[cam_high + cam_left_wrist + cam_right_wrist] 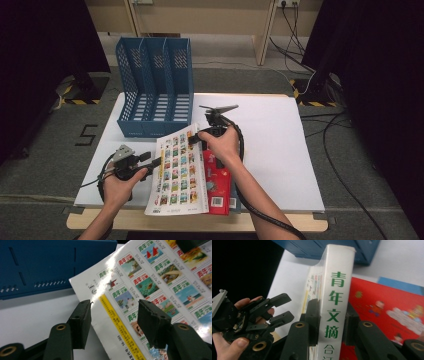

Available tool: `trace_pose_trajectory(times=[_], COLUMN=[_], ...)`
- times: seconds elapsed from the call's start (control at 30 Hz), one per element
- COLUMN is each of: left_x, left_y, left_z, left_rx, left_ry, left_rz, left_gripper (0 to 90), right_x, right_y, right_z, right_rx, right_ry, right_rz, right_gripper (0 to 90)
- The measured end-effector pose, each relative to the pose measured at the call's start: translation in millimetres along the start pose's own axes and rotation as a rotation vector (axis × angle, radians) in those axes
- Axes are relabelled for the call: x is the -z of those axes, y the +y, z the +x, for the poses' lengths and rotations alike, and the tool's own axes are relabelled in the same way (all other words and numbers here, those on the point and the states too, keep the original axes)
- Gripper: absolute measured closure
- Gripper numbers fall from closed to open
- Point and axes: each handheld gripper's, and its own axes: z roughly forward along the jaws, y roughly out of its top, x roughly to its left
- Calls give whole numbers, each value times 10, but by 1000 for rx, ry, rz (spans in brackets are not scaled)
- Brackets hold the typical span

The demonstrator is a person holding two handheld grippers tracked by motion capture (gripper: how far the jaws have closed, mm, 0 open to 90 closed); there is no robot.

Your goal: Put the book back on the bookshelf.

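A thick white book (177, 170) with rows of small colour pictures on its cover is tilted up over the table's front edge. My right gripper (197, 137) is shut on its white spine (337, 290), which bears green characters; the two jaws press on either side of it (332, 307). My left gripper (152, 161) stands open at the book's left edge, and the picture cover (155, 277) shows between and behind its jaws (113, 315). The right gripper view shows the left gripper (284, 307) apart from the book.
A red picture book (217, 187) lies under the white one, with a blue cover (399, 285) under that. A blue three-slot file rack (155, 90) stands at the white table's (270, 145) back left. Cables trail from both grippers.
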Motion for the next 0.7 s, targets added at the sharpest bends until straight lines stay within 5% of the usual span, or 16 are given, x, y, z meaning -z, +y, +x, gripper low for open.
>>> trace_pose_trajectory(times=[0.17, 0.37, 0.7], left_x=[131, 281, 509], left_y=[99, 247, 437], left_z=[-12, -105, -170], left_rx=[18, 47, 15], left_ry=[-4, 19, 29], left_rz=[-32, -144, -177], left_gripper=[415, 402, 359], right_x=[-42, -127, -298], right_y=[93, 177, 314], right_z=[260, 597, 996], right_rx=[51, 132, 256], right_ry=[8, 36, 56], right_rz=[-16, -37, -86], right_gripper=[737, 739, 739])
